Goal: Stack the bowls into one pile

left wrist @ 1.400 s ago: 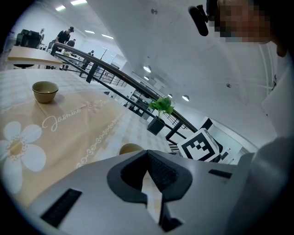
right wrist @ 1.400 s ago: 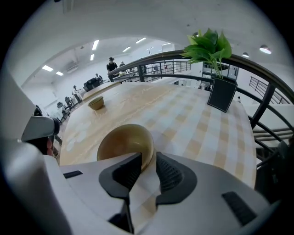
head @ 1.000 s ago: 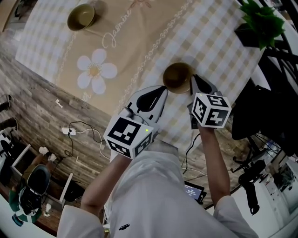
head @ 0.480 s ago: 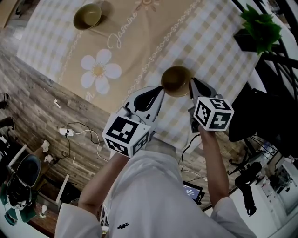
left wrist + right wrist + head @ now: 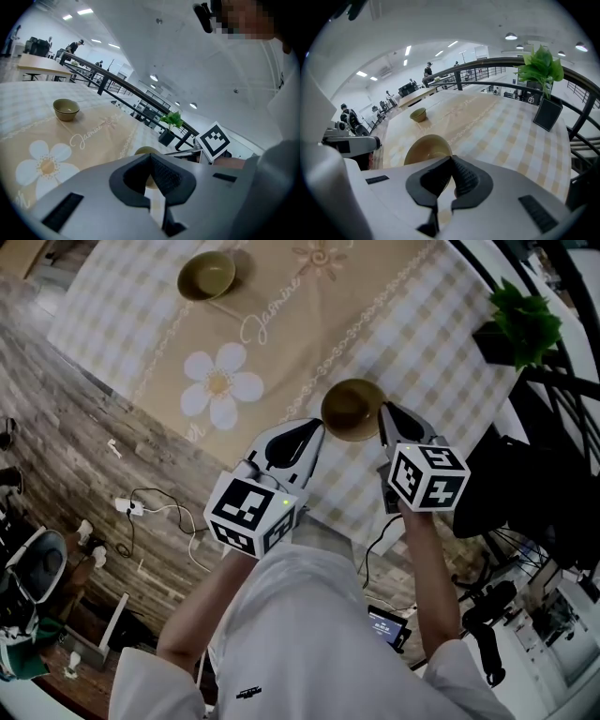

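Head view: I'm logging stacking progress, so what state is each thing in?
Near bowl, tilted, rim pinched in the right gripper.
Far bowl, upright on the tablecloth, empty, not stacked.
Right gripper, shut on the near bowl.
Left gripper, shut, holding nothing.
Potted plant, upright.

near bowl [image 5: 144,150] mostly hidden (behind left gripper [image 5: 151,158]), people [image 5: 75,46] tiny

Counter [image 5: 122,306]: checked cloth with flower print. Floor [image 5: 56,418]: wood planks, with white cables [image 5: 155,507] on it. Black railing [image 5: 487,63], potted plant [image 5: 541,70], and ceiling lights [image 5: 511,36] overhead.
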Demonstrator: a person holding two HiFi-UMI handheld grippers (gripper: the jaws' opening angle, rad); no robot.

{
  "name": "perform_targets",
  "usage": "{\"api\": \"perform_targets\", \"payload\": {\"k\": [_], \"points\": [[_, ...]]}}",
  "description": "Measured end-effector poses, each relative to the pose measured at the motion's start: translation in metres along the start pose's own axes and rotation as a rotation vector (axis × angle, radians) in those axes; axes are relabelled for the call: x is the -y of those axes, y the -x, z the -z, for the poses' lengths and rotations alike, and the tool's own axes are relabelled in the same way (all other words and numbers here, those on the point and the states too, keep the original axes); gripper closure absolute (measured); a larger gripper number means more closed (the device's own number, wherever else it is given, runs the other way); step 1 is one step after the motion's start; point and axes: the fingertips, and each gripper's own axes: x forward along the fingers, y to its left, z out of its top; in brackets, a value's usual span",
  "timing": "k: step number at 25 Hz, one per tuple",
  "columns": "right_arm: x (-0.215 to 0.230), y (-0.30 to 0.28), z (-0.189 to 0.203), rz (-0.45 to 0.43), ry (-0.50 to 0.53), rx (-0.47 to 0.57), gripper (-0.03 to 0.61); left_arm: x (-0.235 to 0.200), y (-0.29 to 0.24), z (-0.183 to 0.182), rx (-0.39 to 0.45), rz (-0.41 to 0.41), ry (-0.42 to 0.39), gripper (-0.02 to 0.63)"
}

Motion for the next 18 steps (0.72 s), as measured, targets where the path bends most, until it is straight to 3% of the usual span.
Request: {"api": "perform_targets", "payload": {"k": [5,11,18], "points": [[-0.045,0.015,-0.026,-0.041,0.056,0.023,0.54,-0.005,0.041,-0.021,0.059,-0.036,0.005,0.597],[-0.095,-0.048,-0.051,-0.087,0.161,0.016,0.54,-0.071,0.055,-0.02,0.09,-0.083,0.036,0.597],[-0.135,-0.09,-0.086,-0.127,0.21,0.019,0.54,-0.123,0.077,-0.043,0.123,-0.138,0.042,0.597]]}}
